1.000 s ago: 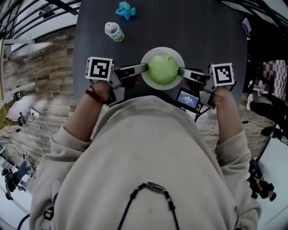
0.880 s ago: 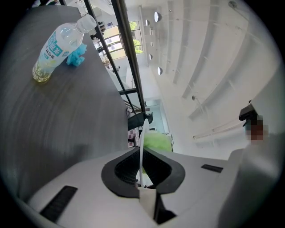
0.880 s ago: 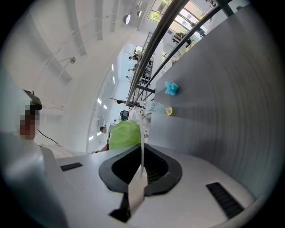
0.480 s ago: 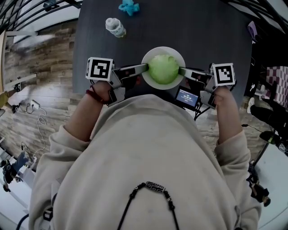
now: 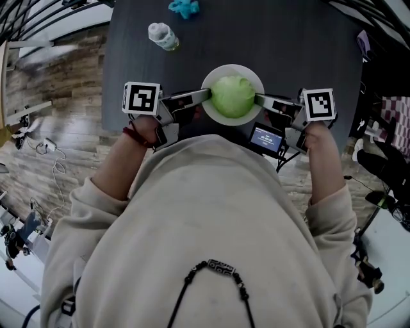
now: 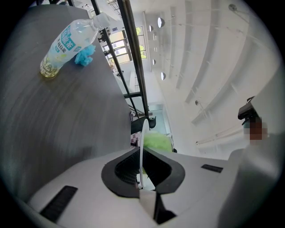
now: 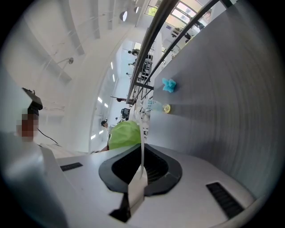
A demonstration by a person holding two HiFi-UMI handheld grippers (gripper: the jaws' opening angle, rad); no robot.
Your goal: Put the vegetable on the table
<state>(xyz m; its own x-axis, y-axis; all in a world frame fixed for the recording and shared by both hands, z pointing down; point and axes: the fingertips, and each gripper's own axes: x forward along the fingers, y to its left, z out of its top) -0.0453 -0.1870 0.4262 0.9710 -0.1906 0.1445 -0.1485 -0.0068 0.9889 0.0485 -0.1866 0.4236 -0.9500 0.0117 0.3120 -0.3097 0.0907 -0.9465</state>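
A round green cabbage (image 5: 232, 96) lies on a white plate (image 5: 212, 80), held over the near edge of the dark table (image 5: 275, 45). My left gripper (image 5: 207, 96) is shut on the plate's left rim and my right gripper (image 5: 257, 99) is shut on its right rim. In the left gripper view the plate's thin white edge (image 6: 142, 153) runs between the pads, with the cabbage (image 6: 156, 141) beyond. The right gripper view shows the same rim (image 7: 142, 151) pinched edge-on and the cabbage (image 7: 124, 133) behind it.
A clear plastic bottle (image 5: 163, 36) lies on the table at the far left, with a small blue toy (image 5: 184, 7) beyond it. The bottle (image 6: 67, 42) and the toy (image 6: 83, 54) also show in the left gripper view. Black railings and wooden floor lie left of the table.
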